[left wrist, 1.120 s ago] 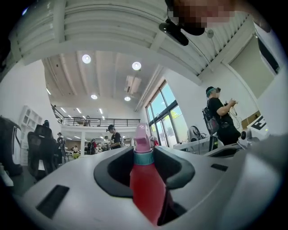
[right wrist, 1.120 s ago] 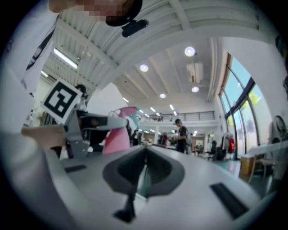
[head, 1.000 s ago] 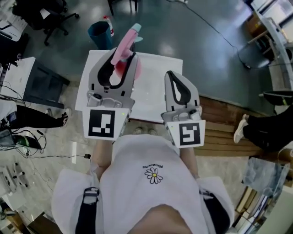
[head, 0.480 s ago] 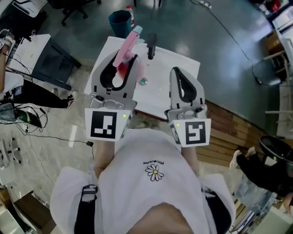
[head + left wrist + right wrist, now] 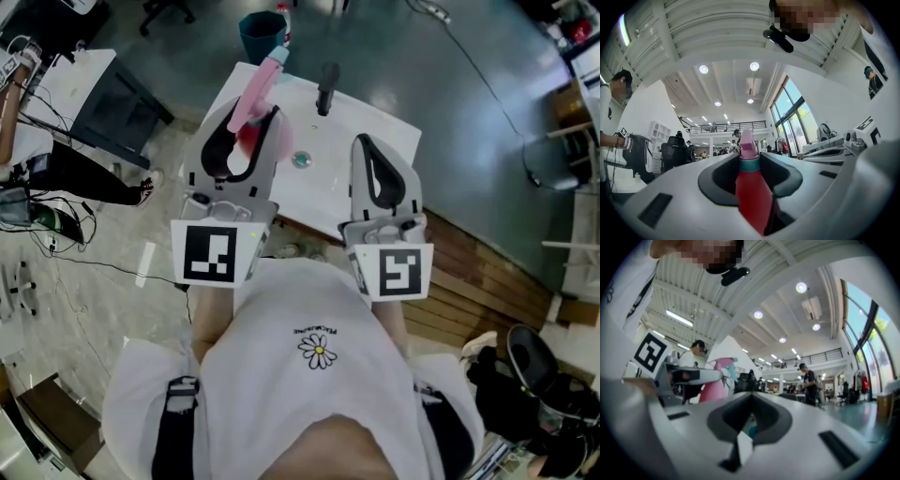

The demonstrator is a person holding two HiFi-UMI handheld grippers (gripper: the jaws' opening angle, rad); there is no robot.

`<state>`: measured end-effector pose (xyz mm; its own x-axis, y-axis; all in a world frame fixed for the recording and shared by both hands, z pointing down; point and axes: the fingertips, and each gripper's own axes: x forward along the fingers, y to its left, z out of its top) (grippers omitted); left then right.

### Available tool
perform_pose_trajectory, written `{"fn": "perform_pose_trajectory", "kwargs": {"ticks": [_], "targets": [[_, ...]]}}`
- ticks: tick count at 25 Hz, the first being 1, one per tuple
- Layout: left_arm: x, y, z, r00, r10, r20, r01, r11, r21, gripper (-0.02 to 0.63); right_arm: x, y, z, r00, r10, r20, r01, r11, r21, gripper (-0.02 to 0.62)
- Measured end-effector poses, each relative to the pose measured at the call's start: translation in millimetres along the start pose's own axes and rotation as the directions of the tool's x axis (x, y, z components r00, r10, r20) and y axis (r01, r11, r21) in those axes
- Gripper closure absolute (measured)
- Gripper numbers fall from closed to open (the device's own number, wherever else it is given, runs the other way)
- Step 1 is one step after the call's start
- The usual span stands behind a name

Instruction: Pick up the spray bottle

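The spray bottle (image 5: 255,89) has a red body, a teal collar and a pink head with a teal nozzle. My left gripper (image 5: 253,114) is shut on its body and holds it in the air above the near left part of the white table (image 5: 375,122). In the left gripper view the red body (image 5: 752,197) fills the gap between the jaws and the pink head (image 5: 746,143) sticks out beyond them. My right gripper (image 5: 362,142) hovers beside it, to the right, jaws together and empty. The right gripper view shows the bottle (image 5: 715,380) to its left.
A dark upright object (image 5: 326,86) stands on the table's far side and a small teal round item (image 5: 301,159) lies near its middle. A blue bin (image 5: 258,28) stands on the floor beyond the table. A person (image 5: 56,178) and desks are at the left.
Both grippers have shifted over the table, the left one still gripping the bottle. The dark object and the small teal item have come into view on the table.
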<state>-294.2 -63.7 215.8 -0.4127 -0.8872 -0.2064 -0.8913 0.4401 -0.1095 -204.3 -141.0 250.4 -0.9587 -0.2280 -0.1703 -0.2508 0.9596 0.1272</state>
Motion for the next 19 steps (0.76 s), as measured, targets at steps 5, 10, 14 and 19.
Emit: {"fn": "perform_pose_trajectory", "kwargs": {"ticks": [5,10,14,19], "targets": [[-1.7,1.2,-0.1,1.0,-0.002,0.001,0.002,1.0,-0.006,0.456,-2.1,-1.7,0.9,1.0,-0.013,-0.003,0.013,1.0,-0.007,0.566],[-0.9,-1.5,0.3,1.0,-0.014,0.007,0.014,1.0,-0.011,0.456,-6.2,-5.6,1.5,0.999,-0.034,-0.007,0.034,0.999,-0.016,0.566],[1.8,-5.0,2.0,1.0,-0.022,0.015,0.022,1.0,-0.015,0.456,-8.0,-10.5,0.6,0.999,-0.045,-0.01,0.045,0.999,-0.008,0.566],[5.2,-6.8,2.6,1.0,-0.022,0.013,0.022,1.0,-0.011,0.457,-8.2,-13.8,-0.1,0.999,-0.044,-0.015,0.044,0.999,-0.009,0.566]]}}
